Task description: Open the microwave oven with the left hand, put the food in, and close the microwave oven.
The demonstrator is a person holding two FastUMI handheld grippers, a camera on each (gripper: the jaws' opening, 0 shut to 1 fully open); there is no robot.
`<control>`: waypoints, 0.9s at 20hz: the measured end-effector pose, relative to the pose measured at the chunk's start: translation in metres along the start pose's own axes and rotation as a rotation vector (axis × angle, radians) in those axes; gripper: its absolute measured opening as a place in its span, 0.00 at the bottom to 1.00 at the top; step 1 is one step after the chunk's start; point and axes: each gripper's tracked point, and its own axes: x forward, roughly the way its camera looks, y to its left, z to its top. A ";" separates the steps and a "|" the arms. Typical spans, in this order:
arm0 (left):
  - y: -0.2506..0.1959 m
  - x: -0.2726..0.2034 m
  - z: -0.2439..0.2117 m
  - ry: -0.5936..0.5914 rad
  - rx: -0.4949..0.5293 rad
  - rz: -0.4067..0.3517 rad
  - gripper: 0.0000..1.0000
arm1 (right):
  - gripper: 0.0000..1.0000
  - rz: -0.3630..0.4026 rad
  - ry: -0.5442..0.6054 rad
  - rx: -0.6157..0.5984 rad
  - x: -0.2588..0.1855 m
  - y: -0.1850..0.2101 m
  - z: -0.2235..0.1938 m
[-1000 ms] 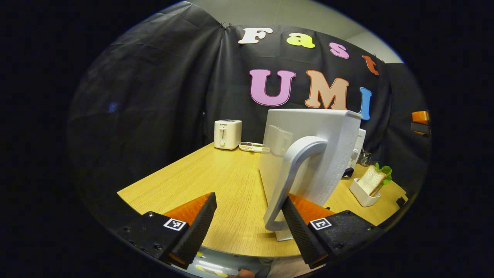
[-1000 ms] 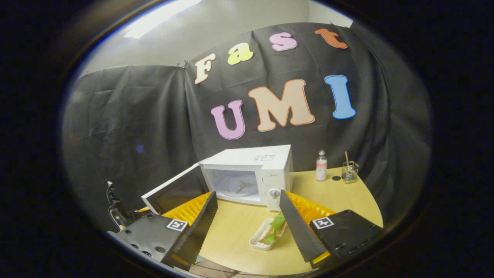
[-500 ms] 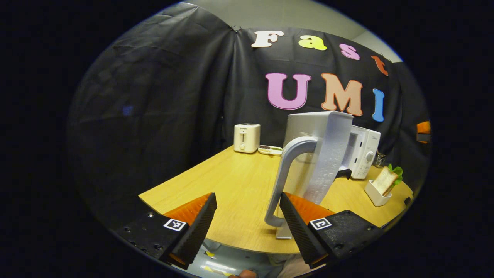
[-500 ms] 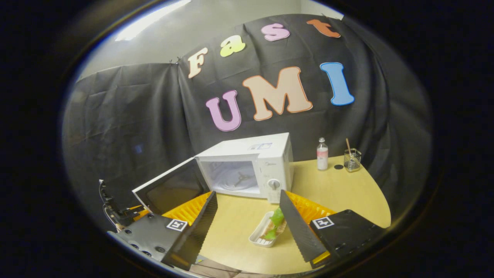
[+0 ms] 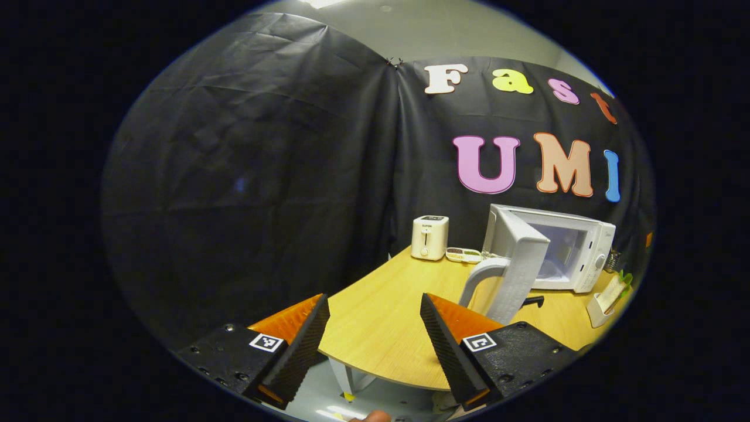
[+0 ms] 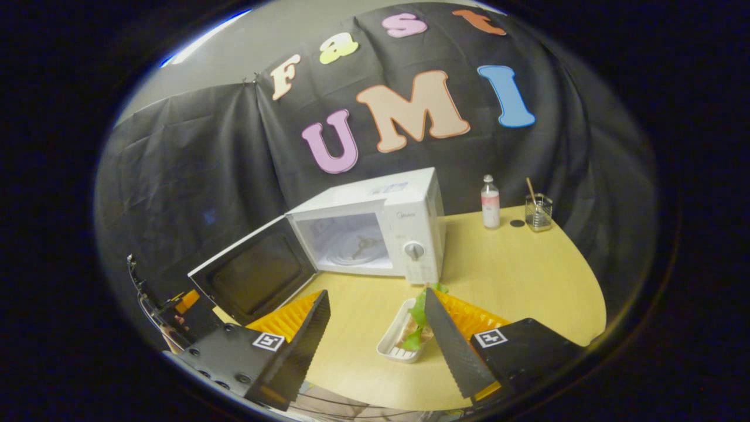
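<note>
The white microwave stands on the wooden table with its door swung wide open to the left and the turntable showing inside. A sandwich with lettuce lies in a small white tray in front of it, just ahead of my open right gripper and close to its right finger. My left gripper is open and holds nothing, well back from the door's handle off the table's near edge. In the left gripper view the microwave and the tray sit far right.
A white toaster and a small dish stand at the back left of the table. At the back right are a bottle and a glass with a stick. Black cloth walls the booth.
My left gripper has drawn back and away from the door handle, leaving the door wide open. My right gripper has moved closer to the microwave and tray.
</note>
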 end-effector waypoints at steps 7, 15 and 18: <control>-0.032 -0.009 0.059 -0.132 0.018 -0.009 0.95 | 0.91 -0.020 0.180 0.092 0.028 -0.029 -0.037; -0.065 0.009 0.080 -0.177 -0.027 -0.051 0.95 | 0.99 -0.048 0.341 0.204 0.081 -0.059 -0.068; -0.066 0.013 0.084 -0.185 -0.022 -0.041 0.92 | 0.88 -0.058 0.409 0.205 0.090 -0.062 -0.084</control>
